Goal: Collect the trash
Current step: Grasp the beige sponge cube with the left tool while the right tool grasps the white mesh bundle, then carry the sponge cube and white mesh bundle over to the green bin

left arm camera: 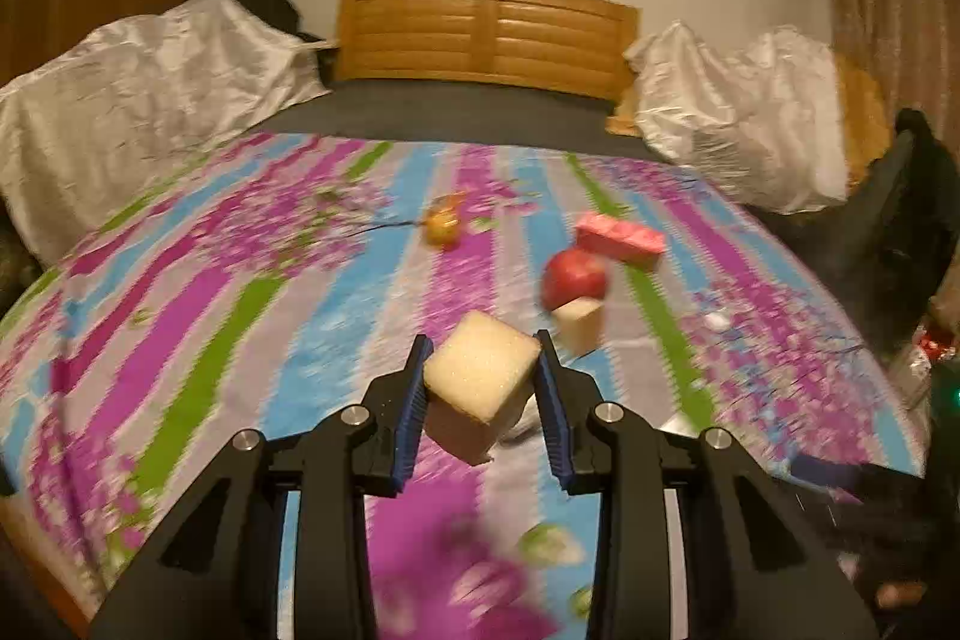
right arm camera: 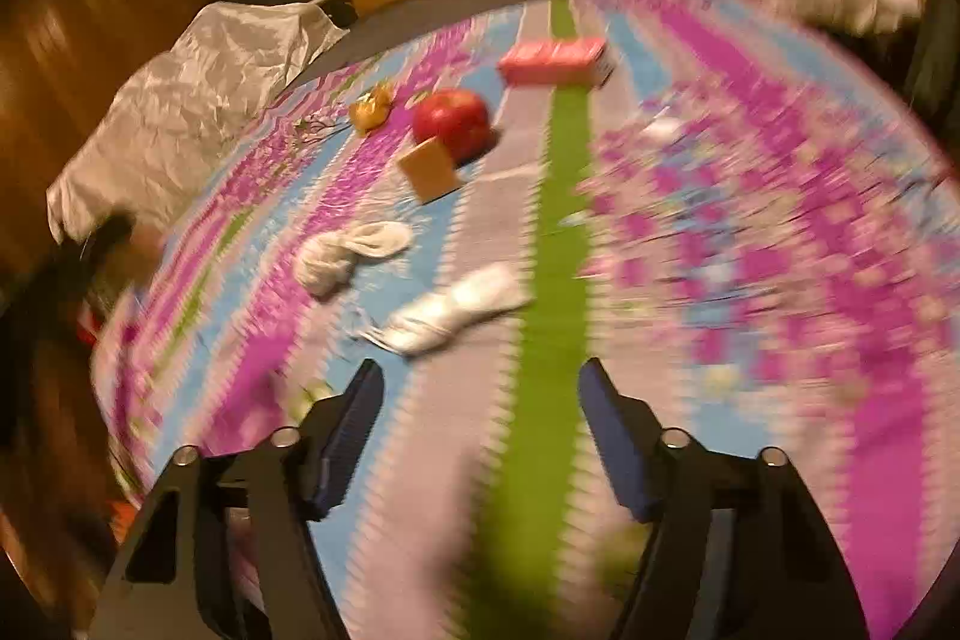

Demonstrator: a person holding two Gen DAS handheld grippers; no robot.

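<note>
The left gripper [left arm camera: 483,370] clamped a pale foam block [left arm camera: 480,382], light and squashy, by its flat sides. The right gripper's [right arm camera: 480,388] fingers stood open, crumpled tissue [right arm camera: 450,313] at eleven o'clock.

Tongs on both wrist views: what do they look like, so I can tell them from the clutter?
Both match. The left tongs and right tongs have matte black angular frames with cut-out openings and round silver bolt heads at the pivots. Each finger carries a flat blue ribbed pad. No cables, markings or sleeves show in either view.
</note>
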